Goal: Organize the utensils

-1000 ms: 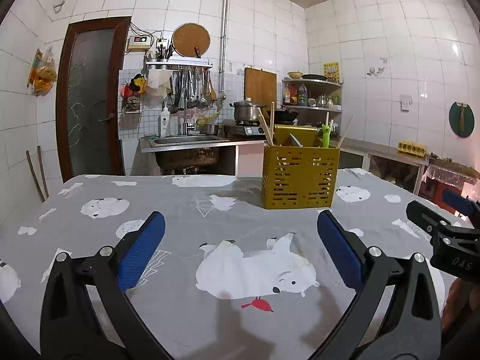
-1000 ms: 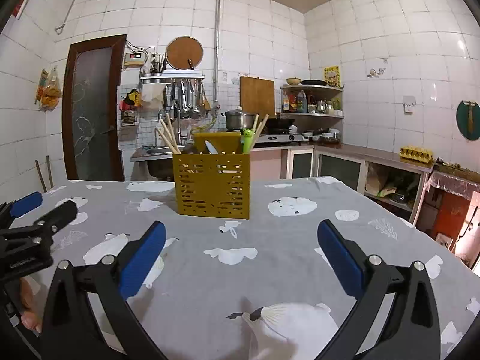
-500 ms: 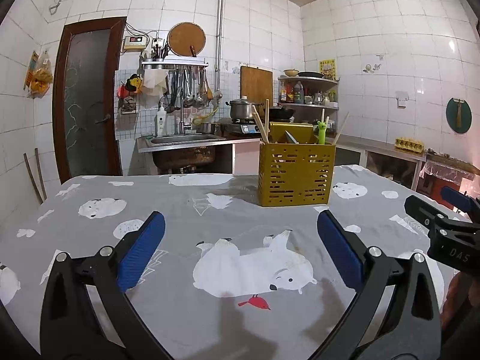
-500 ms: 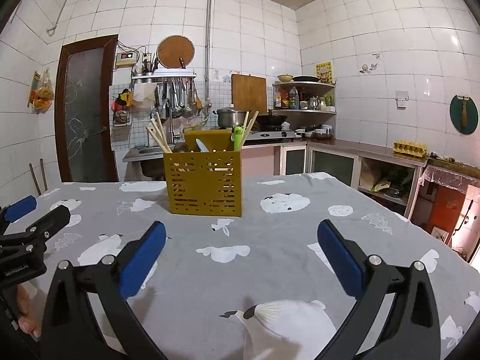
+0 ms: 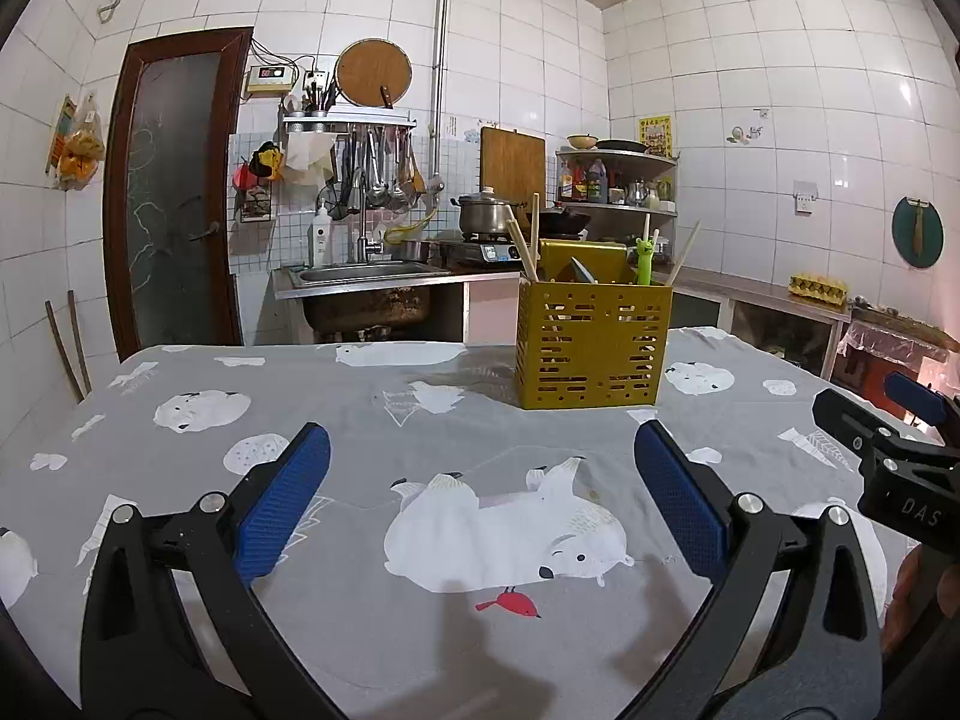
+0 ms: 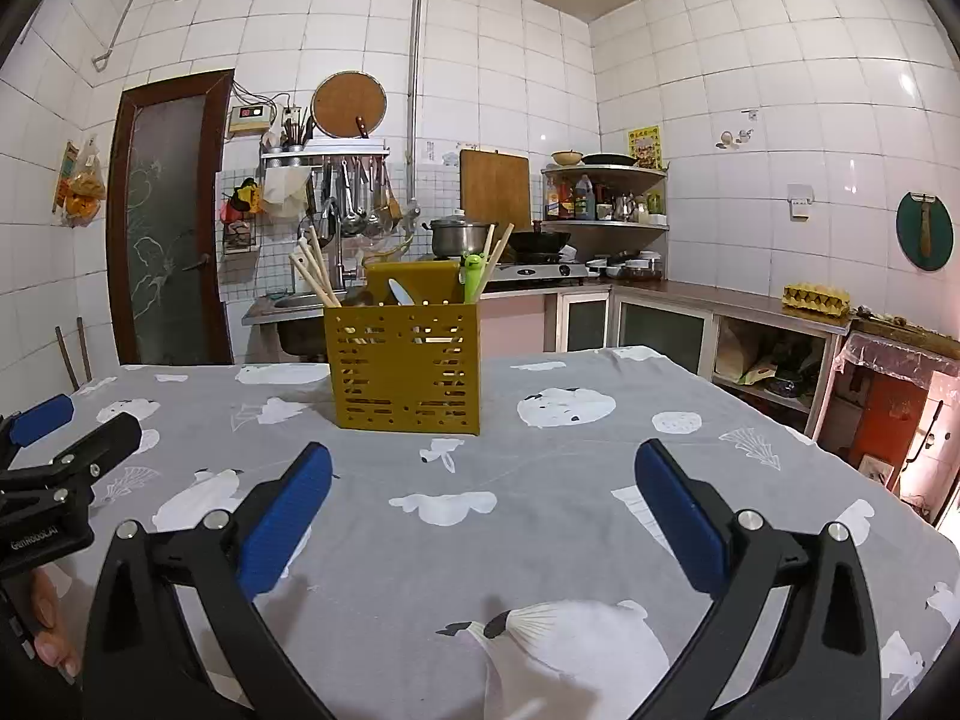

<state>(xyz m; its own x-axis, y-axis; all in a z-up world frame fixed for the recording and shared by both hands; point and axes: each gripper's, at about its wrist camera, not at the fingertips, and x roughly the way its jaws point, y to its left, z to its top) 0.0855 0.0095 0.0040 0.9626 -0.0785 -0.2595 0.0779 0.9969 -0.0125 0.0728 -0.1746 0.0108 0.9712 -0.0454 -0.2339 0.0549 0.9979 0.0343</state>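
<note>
In a white-tiled kitchen, my left gripper (image 5: 480, 480) and my right gripper (image 6: 483, 483) hover side by side over a table (image 5: 360, 396) draped in a grey cloth printed with polar bears. Both sets of blue-padded jaws are spread wide and hold nothing.

The yellow utensil holder (image 6: 408, 369) stands upright on the cloth ahead of me, well apart from both grippers, a little right of centre from the left wrist and a little left of centre from the right. Wooden chopsticks (image 6: 312, 273) lean out of its left side, more chopsticks (image 6: 497, 252) angle up on the right, and a green frog-topped utensil (image 6: 473, 276) pokes up beside them. A pale spoon (image 6: 399, 293) shows between. I cannot tell how the inside is divided.

From the right wrist, the left gripper appears at the frame's left edge with a person's fingers (image 6: 51, 630) wrapped on its handle.

Behind the table are a steel sink (image 5: 366, 276), hanging ladles (image 5: 378, 174), a pot (image 5: 483, 213) on the stove and a brown door (image 5: 174, 192).
</note>
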